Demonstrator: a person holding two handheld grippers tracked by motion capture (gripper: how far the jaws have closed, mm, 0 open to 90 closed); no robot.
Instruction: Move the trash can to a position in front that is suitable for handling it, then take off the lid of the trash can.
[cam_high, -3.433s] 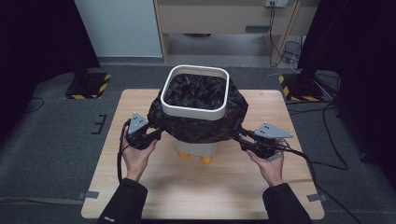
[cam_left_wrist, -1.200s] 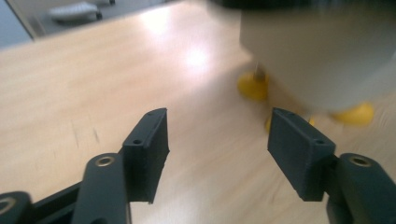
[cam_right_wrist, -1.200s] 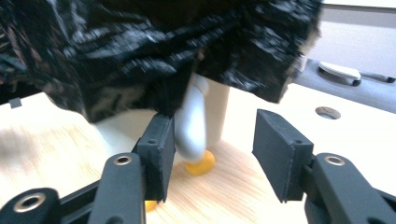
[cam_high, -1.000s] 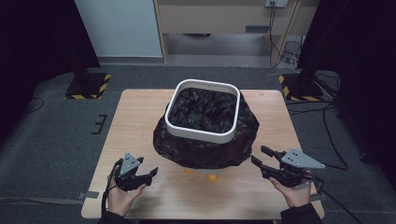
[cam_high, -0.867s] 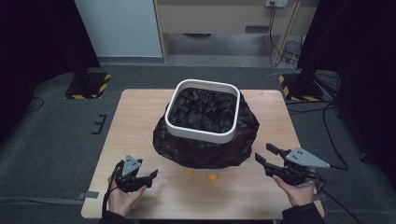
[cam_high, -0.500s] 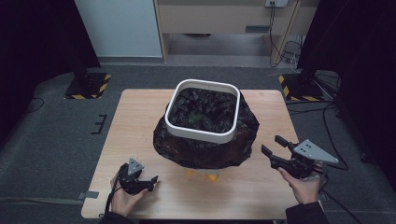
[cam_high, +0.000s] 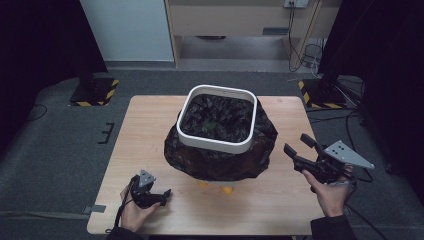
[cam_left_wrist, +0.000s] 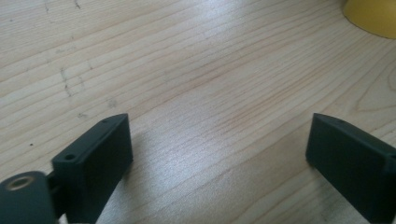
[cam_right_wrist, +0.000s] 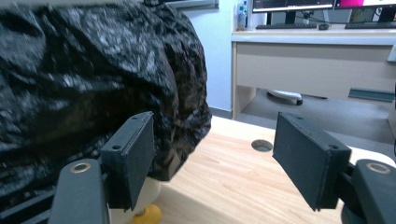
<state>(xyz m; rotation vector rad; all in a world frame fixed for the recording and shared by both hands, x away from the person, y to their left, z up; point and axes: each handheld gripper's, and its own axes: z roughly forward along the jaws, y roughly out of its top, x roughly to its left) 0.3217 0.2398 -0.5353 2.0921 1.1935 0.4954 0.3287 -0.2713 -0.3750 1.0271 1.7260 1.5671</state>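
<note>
Holding both grippers wide and empty, jaws just opened, our left gripper (cam_high: 159, 196) low over the pale wooden table (cam_high: 150, 130) and right gripper (cam_high: 298, 150) beside the bin, we judge lining done: black plastic bag (cam_high: 220, 160) drapes the white square bin (cam_high: 217, 142).

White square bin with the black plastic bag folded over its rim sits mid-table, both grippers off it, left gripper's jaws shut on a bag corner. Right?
Not quite. The left gripper holds nothing: the left gripper view shows its jaws apart over bare wooden table, having just been opening. The rest stands: in the high view the white square bin with the black plastic bag sits mid-table, and the right gripper is off it too.
</note>
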